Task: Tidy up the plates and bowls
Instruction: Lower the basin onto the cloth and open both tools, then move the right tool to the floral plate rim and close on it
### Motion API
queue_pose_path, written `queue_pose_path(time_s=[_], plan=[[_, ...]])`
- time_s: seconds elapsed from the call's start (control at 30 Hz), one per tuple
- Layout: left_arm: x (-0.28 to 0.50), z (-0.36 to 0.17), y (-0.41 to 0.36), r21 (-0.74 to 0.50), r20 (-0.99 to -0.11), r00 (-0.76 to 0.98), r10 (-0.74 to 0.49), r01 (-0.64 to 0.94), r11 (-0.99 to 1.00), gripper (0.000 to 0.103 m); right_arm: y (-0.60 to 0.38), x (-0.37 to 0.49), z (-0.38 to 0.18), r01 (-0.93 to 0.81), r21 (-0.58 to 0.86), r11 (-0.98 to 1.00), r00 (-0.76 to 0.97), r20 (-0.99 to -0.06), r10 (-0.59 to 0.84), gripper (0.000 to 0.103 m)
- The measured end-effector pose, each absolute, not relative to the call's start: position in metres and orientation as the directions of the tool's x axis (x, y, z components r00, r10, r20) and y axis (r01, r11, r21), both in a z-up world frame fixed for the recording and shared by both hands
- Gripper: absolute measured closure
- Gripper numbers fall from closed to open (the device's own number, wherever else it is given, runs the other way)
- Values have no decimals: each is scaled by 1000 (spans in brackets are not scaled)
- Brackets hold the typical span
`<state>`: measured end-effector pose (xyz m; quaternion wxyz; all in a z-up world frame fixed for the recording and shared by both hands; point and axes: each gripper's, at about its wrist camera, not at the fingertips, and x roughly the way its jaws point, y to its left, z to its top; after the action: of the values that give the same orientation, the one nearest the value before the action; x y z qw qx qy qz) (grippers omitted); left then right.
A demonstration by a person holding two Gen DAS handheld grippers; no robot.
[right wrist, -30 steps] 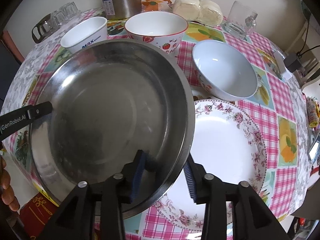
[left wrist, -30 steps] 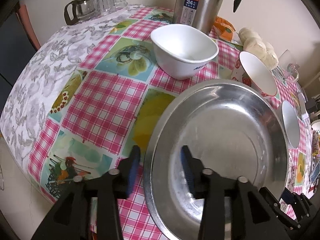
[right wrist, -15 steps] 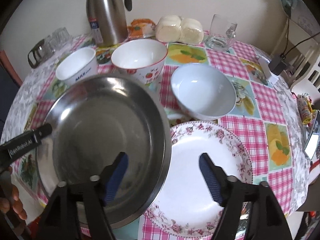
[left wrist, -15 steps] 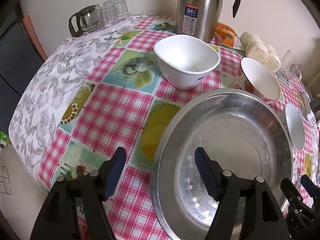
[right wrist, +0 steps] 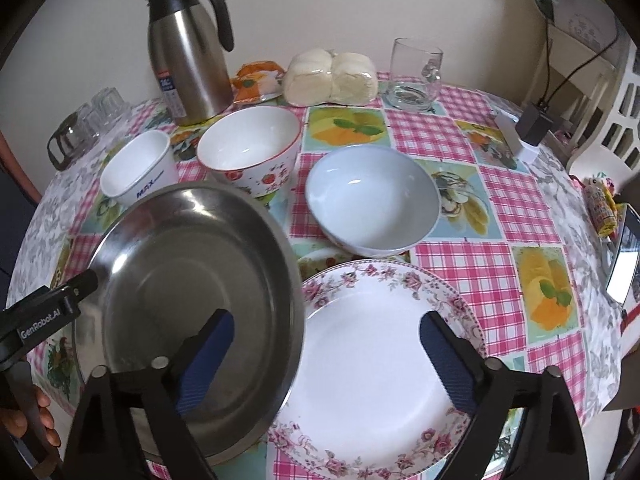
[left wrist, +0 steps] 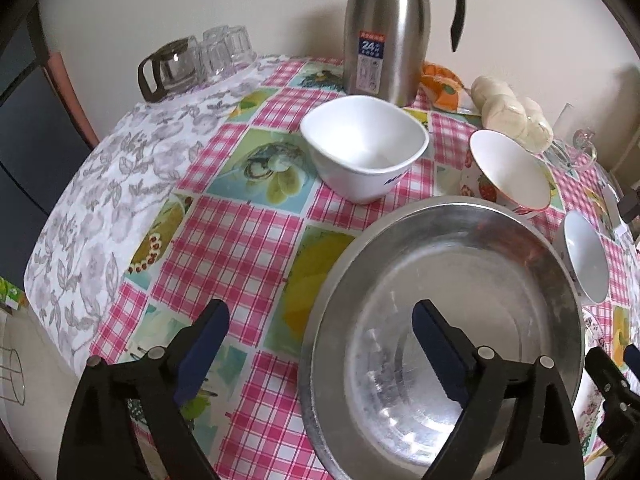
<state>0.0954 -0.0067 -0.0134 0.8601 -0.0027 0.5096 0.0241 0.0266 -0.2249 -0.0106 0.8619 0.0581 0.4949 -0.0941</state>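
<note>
A wide steel plate (left wrist: 440,312) lies on the checked tablecloth, its right edge over a floral plate (right wrist: 384,364). My left gripper (left wrist: 320,340) straddles the steel plate's left rim. Its jaws are opening and the pads stand off the metal. My right gripper (right wrist: 330,356) straddles the steel plate's (right wrist: 192,272) right rim above the floral plate, jaws likewise opening and touching nothing. Behind stand a white square bowl (left wrist: 364,148), a strawberry-patterned bowl (right wrist: 248,152) and a pale blue bowl (right wrist: 372,204).
At the back stand a steel thermos jug (right wrist: 184,52), a glass jug with tumblers (left wrist: 172,68), wrapped buns (right wrist: 332,76) and a glass mug (right wrist: 414,76). A charger and a phone lie at the right edge. The table drops off at the near left.
Both grippers have opened wide off the steel plate's rim and drawn back from it. The plate now rests on the table, lapping over the floral plate.
</note>
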Motion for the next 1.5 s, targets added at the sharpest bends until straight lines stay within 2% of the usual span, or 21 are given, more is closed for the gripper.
queue_pose_path(time_s=[0.17,0.33,0.63,0.87,1.23,1.5], plan=[[92,-7,-14,38,-853,520,44,-22,999,1,-236,23,-7,239,28,971,511,-854,-101,0],[86,4,-27,55,-810,586,27,29,998,1,-252,16,-2,273,45,961,526,-843,-110,0],[81,17,-51,-26,-772,625,-112,145,989,1,-323,-6,-2,443,78,893,502,-847,-176,0],[75,28,-89,-68,-731,646,-219,251,966,1,-361,-19,-12,519,117,847,468,-868,-167,0],[65,15,-192,-37,-810,492,-318,498,867,1,-371,-18,-48,526,90,846,362,-924,-127,0],[67,-3,-207,-94,-844,428,-324,476,875,1,-377,-18,-72,563,83,822,278,-956,-94,0]])
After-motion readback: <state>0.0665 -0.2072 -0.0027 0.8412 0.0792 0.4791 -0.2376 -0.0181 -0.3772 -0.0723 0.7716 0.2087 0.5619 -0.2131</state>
